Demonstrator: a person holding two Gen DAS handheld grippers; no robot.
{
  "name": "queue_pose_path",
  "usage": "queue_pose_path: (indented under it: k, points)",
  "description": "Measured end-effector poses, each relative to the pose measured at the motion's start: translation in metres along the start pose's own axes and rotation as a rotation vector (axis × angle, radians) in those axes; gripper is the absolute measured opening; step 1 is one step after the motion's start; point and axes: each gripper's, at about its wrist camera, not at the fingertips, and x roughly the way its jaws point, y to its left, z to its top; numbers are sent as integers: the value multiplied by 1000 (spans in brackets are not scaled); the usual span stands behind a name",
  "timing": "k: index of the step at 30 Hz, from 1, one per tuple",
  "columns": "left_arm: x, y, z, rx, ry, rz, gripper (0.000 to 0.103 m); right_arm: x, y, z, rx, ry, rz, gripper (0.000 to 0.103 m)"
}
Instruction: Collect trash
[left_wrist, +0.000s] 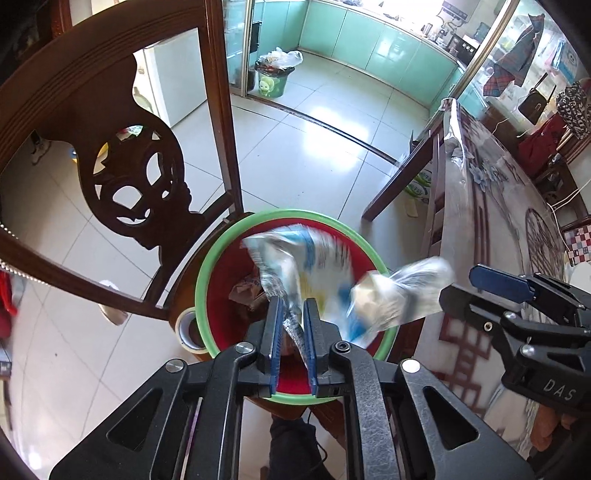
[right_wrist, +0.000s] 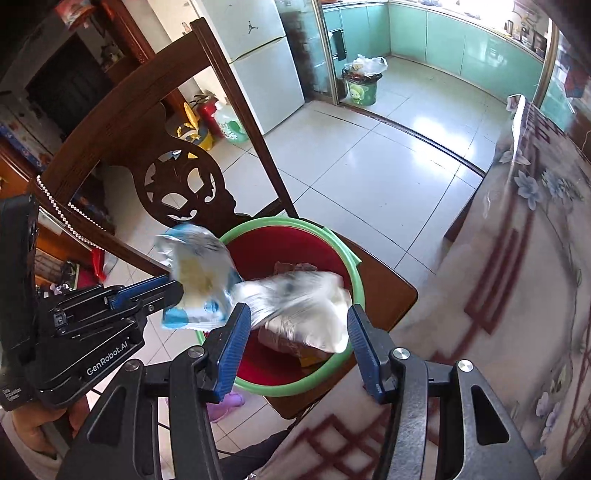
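Above the red, green-rimmed plastic bucket (left_wrist: 218, 295) on a chair, a crumpled blue-and-white wrapper (left_wrist: 306, 266) is loosely pinched in the barely parted left gripper (left_wrist: 293, 332); a clear plastic bag (right_wrist: 303, 299) is seen falling between the half-open right gripper (right_wrist: 295, 328) jaws, bucket directly below.

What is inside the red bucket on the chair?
Inside the red bucket lies brownish trash, partly covered by a white wrapper over it. What lies deeper is hidden.
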Motion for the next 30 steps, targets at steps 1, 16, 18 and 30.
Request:
queue_pose_path:
  k: [1,16,18,30]
  points:
    - [0,1,1,-3,-5,3,32,2,1,1,-3,3,3,54]
    - [-87,-30,11,-2,-336,5,91,-125,-20,-16,73,-298,-233,80]
    - [-107,-43,11,11,-413,-19,99,-153,-23,-17,98,-366,-270,85]
    - [-183,-113,0,125,-694,-229,103,-277,-42,-54,228,-635,-457,87]
